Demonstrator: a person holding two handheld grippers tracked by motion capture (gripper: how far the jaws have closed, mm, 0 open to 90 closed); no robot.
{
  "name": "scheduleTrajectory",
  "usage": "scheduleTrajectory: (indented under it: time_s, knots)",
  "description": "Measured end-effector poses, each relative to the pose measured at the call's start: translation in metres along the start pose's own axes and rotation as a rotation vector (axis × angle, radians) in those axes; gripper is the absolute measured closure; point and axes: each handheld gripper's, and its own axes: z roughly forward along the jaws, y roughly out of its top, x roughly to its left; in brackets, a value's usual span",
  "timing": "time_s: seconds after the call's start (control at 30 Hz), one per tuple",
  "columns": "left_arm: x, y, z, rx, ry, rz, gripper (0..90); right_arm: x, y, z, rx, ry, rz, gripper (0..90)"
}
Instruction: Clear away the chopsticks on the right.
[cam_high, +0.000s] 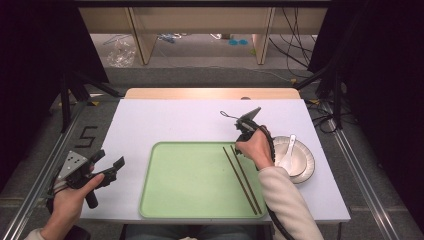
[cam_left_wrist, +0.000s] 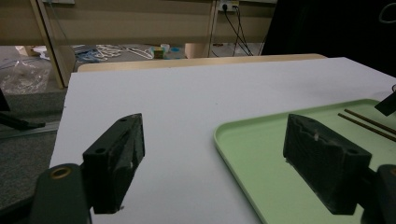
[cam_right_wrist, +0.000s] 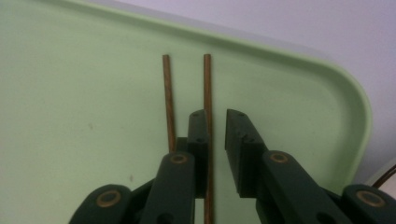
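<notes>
Two brown chopsticks (cam_high: 242, 177) lie side by side on the right part of a pale green tray (cam_high: 165, 200). In the right gripper view my right gripper (cam_right_wrist: 217, 114) hovers low over their far ends. Its jaws stand a little apart: one chopstick (cam_right_wrist: 207, 79) runs between them along the left jaw, with a gap to the right jaw. The other chopstick (cam_right_wrist: 168, 93) lies just outside the left jaw. A hand (cam_high: 255, 147) covers this gripper's tips in the high view. My left gripper (cam_high: 111, 159) is held at the table's left edge, wide open and empty (cam_left_wrist: 212, 140).
A white bowl (cam_high: 300, 155) with a white spoon (cam_high: 289, 150) in it stands on a plate to the right of the tray. The white table top (cam_high: 190, 120) stretches behind the tray. Cables and shelving lie beyond the table's far edge.
</notes>
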Motion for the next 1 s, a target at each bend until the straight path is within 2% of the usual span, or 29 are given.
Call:
scheduleTrajectory:
  time_s: [0.03, 0.1, 0.13, 0.17, 0.2, 0.23, 0.27, 0.3, 0.33, 0.37, 0.4, 0.47, 0.53, 0.6, 0.63, 0.67, 0.7, 0.73, 0.77, 0.8, 0.83, 0.87, 0.93, 0.97, 1.0]
  knots:
    - [0.000, 0.000, 0.000, 0.000, 0.000, 0.000, 20.7, 0.001, 0.000, 0.000, -0.027, 0.007, -0.004, 78.9]
    - [0.000, 0.000, 0.000, 0.001, 0.002, 0.000, 20.7, 0.001, 0.000, -0.003, -0.030, 0.014, -0.020, 72.1]
    - [0.000, 0.000, 0.000, -0.001, 0.003, 0.000, 20.7, -0.001, -0.001, -0.008, -0.088, 0.016, -0.097, 67.4]
    - [0.000, 0.000, 0.000, -0.001, 0.003, 0.000, 20.7, -0.001, -0.002, -0.012, -0.109, 0.025, -0.119, 65.9]
    - [0.000, 0.000, 0.000, -0.001, 0.001, 0.000, 20.7, -0.001, -0.002, -0.012, -0.109, 0.025, -0.119, 65.9]
    - [0.000, 0.000, 0.000, 0.000, -0.001, -0.001, 20.7, -0.002, -0.004, -0.018, -0.162, 0.046, -0.144, 58.4]
    - [0.000, 0.000, 0.000, 0.000, -0.001, -0.001, 20.6, -0.002, -0.004, -0.018, -0.162, 0.046, -0.144, 58.4]
    - [0.000, 0.000, 0.000, -0.001, -0.001, -0.004, 20.3, -0.001, -0.005, -0.021, -0.189, 0.055, -0.131, 54.4]
    - [0.000, 0.000, 0.000, -0.007, -0.003, -0.005, 20.3, -0.001, -0.007, -0.023, -0.219, 0.067, -0.140, 52.0]
    - [0.000, 0.001, -0.001, -0.009, -0.005, -0.003, 20.1, -0.002, -0.012, -0.029, -0.265, 0.093, -0.188, 49.3]
    - [0.000, 0.001, -0.001, -0.009, -0.005, -0.003, 20.0, -0.002, -0.012, -0.029, -0.265, 0.093, -0.188, 49.3]
    - [0.000, 0.001, -0.001, -0.010, -0.002, -0.003, 19.9, -0.007, -0.020, -0.036, -0.365, 0.112, -0.286, 45.1]
    - [0.000, 0.001, -0.001, -0.009, 0.001, -0.002, 20.0, -0.008, -0.024, -0.040, -0.387, 0.122, -0.302, 44.4]
    - [0.000, 0.001, -0.002, -0.010, 0.003, -0.001, 19.9, -0.010, -0.032, -0.047, -0.482, 0.137, -0.329, 41.4]
    - [0.000, 0.001, -0.002, -0.010, 0.005, 0.000, 19.9, -0.011, -0.036, -0.051, -0.498, 0.141, -0.330, 41.2]
    - [0.000, 0.001, -0.002, -0.013, 0.006, 0.000, 19.8, -0.015, -0.045, -0.056, -0.600, 0.180, -0.359, 38.7]
    - [0.000, 0.001, -0.002, -0.013, 0.006, 0.000, 19.8, -0.017, -0.050, -0.059, -0.642, 0.176, -0.378, 38.8]
    - [0.000, 0.001, -0.002, -0.017, 0.006, -0.001, 19.8, -0.017, -0.050, -0.059, -0.642, 0.176, -0.378, 38.8]
    - [0.001, 0.001, -0.002, -0.018, 0.005, 0.002, 19.8, -0.017, -0.056, -0.062, -0.673, 0.200, -0.376, 38.6]
    - [0.001, 0.001, -0.002, -0.018, 0.004, 0.003, 19.7, -0.020, -0.061, -0.065, -0.718, 0.193, -0.399, 37.8]
    - [0.000, 0.001, -0.002, -0.016, 0.002, 0.006, 19.7, -0.024, -0.073, -0.069, -0.797, 0.188, -0.406, 37.0]
    - [0.000, 0.001, -0.002, -0.017, 0.000, 0.009, 19.6, -0.025, -0.078, -0.071, -0.799, 0.207, -0.397, 36.1]
    - [-0.002, 0.002, -0.001, -0.016, -0.005, 0.020, 19.5, -0.027, -0.084, -0.074, -0.802, 0.202, -0.396, 36.0]
    - [-0.002, 0.002, -0.001, -0.015, -0.003, 0.023, 19.5, -0.029, -0.088, -0.075, -0.832, 0.208, -0.411, 36.0]
    - [-0.003, 0.002, -0.001, -0.017, -0.004, 0.023, 19.5, -0.030, -0.093, -0.077, -0.829, 0.220, -0.405, 35.9]
